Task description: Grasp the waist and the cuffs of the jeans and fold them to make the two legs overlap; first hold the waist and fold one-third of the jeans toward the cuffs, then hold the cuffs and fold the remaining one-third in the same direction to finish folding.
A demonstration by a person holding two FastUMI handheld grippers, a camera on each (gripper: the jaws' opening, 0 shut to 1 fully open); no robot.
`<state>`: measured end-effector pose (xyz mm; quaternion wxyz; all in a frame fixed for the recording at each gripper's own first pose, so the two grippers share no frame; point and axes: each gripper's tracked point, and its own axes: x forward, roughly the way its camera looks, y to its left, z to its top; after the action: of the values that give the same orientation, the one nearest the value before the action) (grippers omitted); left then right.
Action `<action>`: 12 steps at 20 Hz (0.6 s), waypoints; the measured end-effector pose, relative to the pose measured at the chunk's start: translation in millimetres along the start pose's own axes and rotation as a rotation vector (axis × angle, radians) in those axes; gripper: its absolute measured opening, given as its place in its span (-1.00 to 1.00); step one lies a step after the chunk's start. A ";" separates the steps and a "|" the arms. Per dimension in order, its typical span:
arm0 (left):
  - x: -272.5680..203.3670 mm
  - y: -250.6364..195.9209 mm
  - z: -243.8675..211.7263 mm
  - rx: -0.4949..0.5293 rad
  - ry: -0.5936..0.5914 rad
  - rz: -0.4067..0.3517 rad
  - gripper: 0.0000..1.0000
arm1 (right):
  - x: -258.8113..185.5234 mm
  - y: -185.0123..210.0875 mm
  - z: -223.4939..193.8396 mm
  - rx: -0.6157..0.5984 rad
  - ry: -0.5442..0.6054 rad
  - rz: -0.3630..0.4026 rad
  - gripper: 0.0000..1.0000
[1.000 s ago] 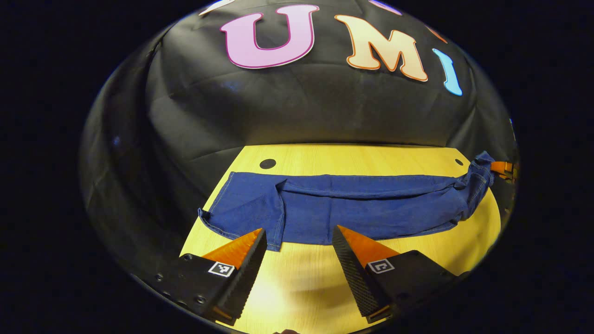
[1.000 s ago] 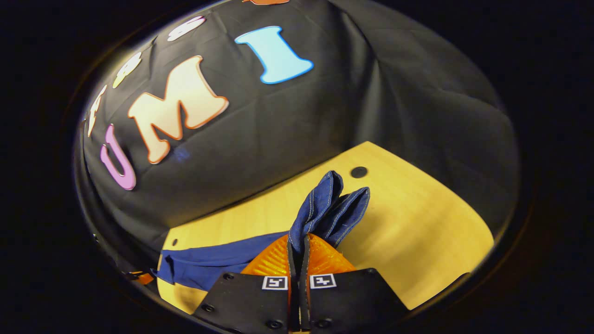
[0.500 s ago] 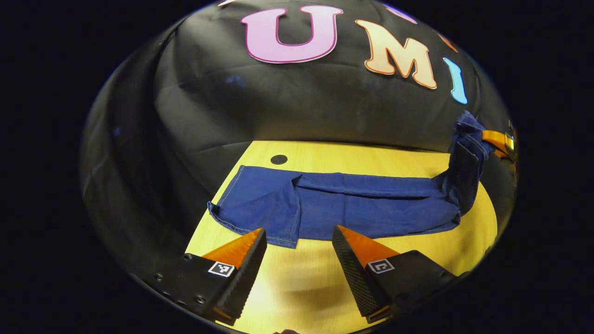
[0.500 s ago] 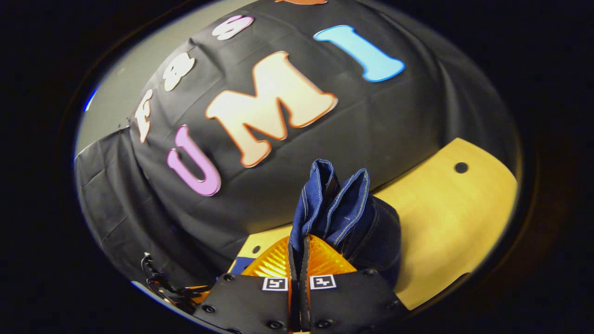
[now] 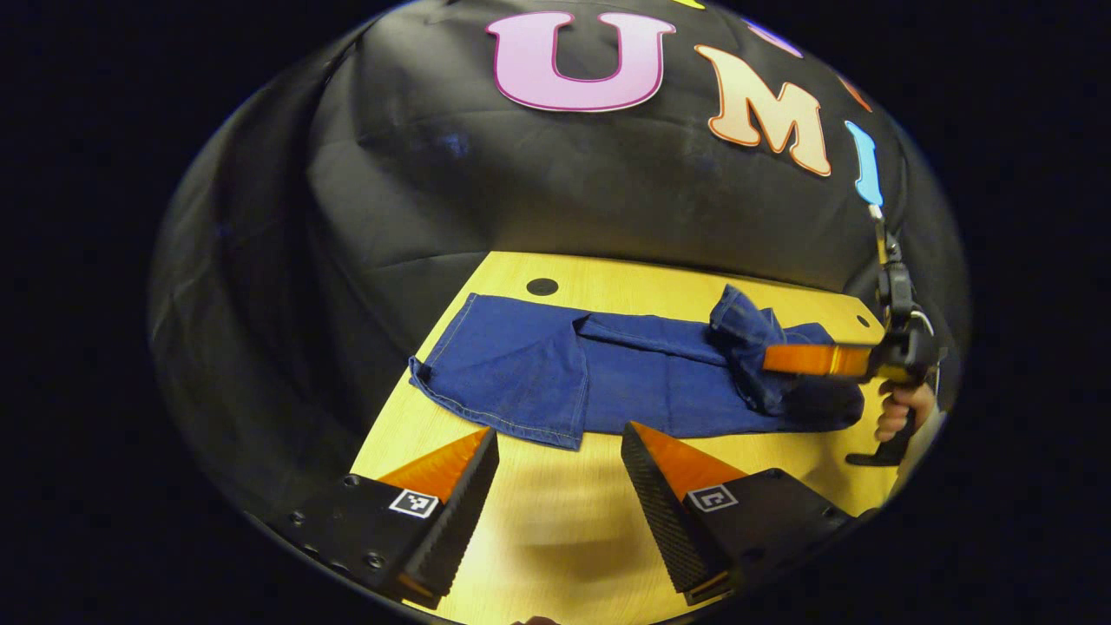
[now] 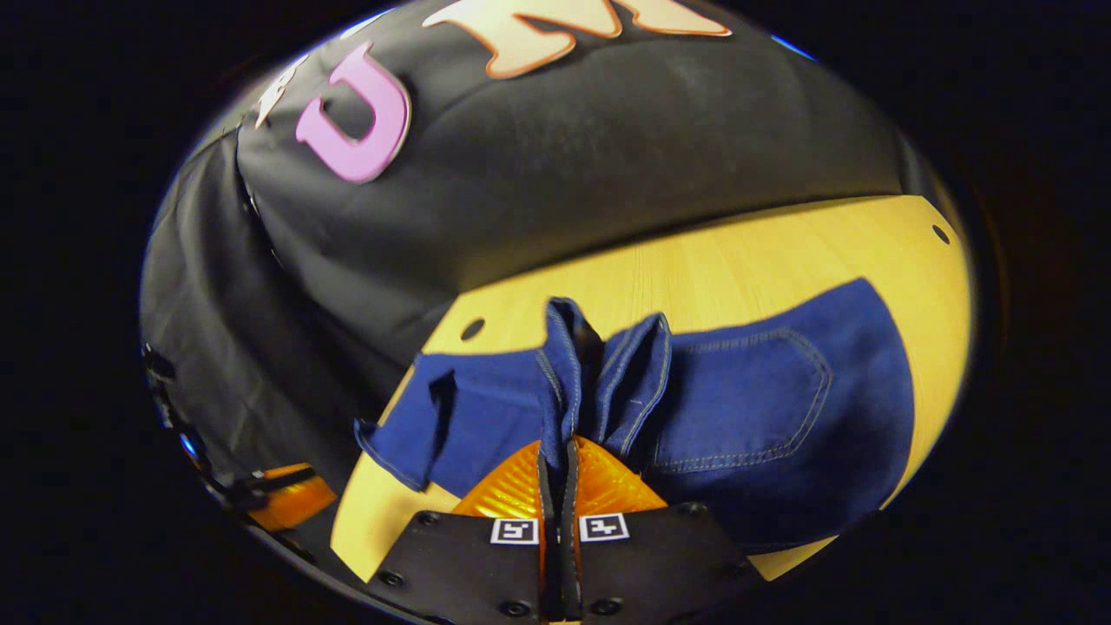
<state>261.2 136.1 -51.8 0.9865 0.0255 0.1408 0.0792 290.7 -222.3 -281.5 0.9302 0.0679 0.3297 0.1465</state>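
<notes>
The right tongs [image 6: 556, 456] are clamped on a bunched pinch of the waist [image 6: 599, 373], both orange fingers pressed flat against the denim, which rises between them in two stitched folds. In the left gripper view these tongs hold that bunch above the middle of the jeans [image 5: 608, 382], with a hand [image 5: 898, 412] on the handle near the bench's right edge. The left tongs [image 5: 555, 469] stand wide apart with nothing between them, just short of the cuffs [image 5: 512, 408] at the near left of the bench [image 5: 555, 529].

The jeans lie lengthwise across the bench, cuffs toward its left edge, the waist end lifted and doubled over, a back pocket [image 6: 746, 395] facing up.

The risk, as I judge it: the pinch takes only a narrow bit of waistband, so the free corners may sag and the fold land crooked or rumpled. Dragging sideways could also pull the legs out of overlap.
</notes>
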 end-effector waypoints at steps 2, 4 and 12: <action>2.3 7.3 -1.5 -0.002 0.003 0.004 0.77 | -5.3 -3.9 7.9 -0.046 -0.015 -0.034 -0.94; 5.1 17.3 -4.9 -0.007 0.011 0.011 0.77 | -9.7 -10.1 6.6 -0.091 0.000 -0.103 -0.94; 27.1 68.0 -3.0 0.008 0.012 0.058 0.76 | -0.6 2.4 0.1 -0.199 0.009 -0.165 -0.91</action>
<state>275.8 207.7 -57.2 0.9829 0.0329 0.1460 0.1075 289.8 -220.3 -280.5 0.9397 -0.0526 0.3223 0.1018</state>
